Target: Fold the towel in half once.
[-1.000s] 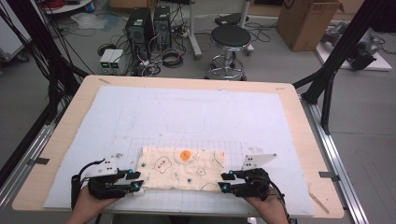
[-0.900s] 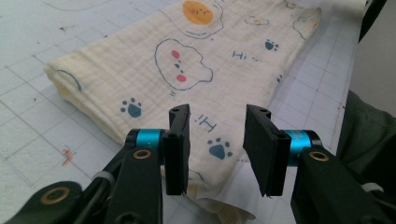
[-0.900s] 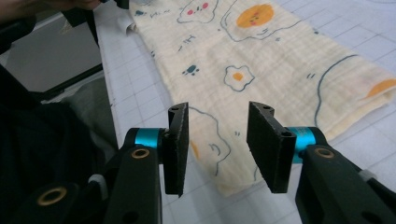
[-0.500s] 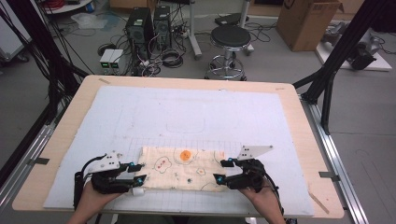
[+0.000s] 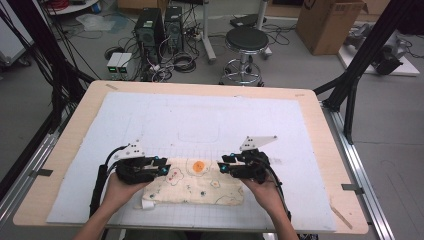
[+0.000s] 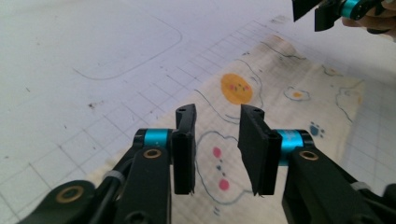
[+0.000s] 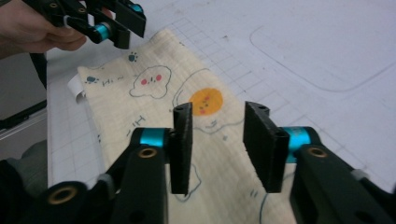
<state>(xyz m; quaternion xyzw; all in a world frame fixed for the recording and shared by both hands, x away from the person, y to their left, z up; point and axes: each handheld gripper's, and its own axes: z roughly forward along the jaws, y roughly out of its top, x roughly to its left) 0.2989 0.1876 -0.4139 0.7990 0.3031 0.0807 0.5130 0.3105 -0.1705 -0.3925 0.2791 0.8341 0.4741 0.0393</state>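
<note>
A cream cloth (image 5: pixel 200 187) printed with cartoon shapes and an orange blob (image 5: pixel 199 166) lies flat near the table's front edge. My left gripper (image 5: pixel 163 170) hovers over the cloth's left end, and my right gripper (image 5: pixel 224 168) over its right part. In the left gripper view the left gripper (image 6: pixel 218 112) stands open above the cloth (image 6: pixel 280 107), nothing between its jaws. In the right gripper view the right gripper (image 7: pixel 219 108) is likewise open and empty over the cloth (image 7: pixel 154 102). Each gripper view catches the other gripper farther off: the right gripper (image 6: pixel 327 14) and the left gripper (image 7: pixel 122 29).
A white gridded mat (image 5: pixel 210 120) covers the wooden table (image 5: pixel 70 135), with a faint rounded-rectangle outline (image 5: pixel 199 132) drawn beyond the cloth. A small white tag (image 5: pixel 148 204) sticks out at the cloth's near left corner. A stool (image 5: pixel 245 42), computers and a cardboard box stand on the floor behind.
Both grippers have moved forward from the table's near edge and inward, so they now sit over the two ends of the cloth. The cloth itself has not shifted.
</note>
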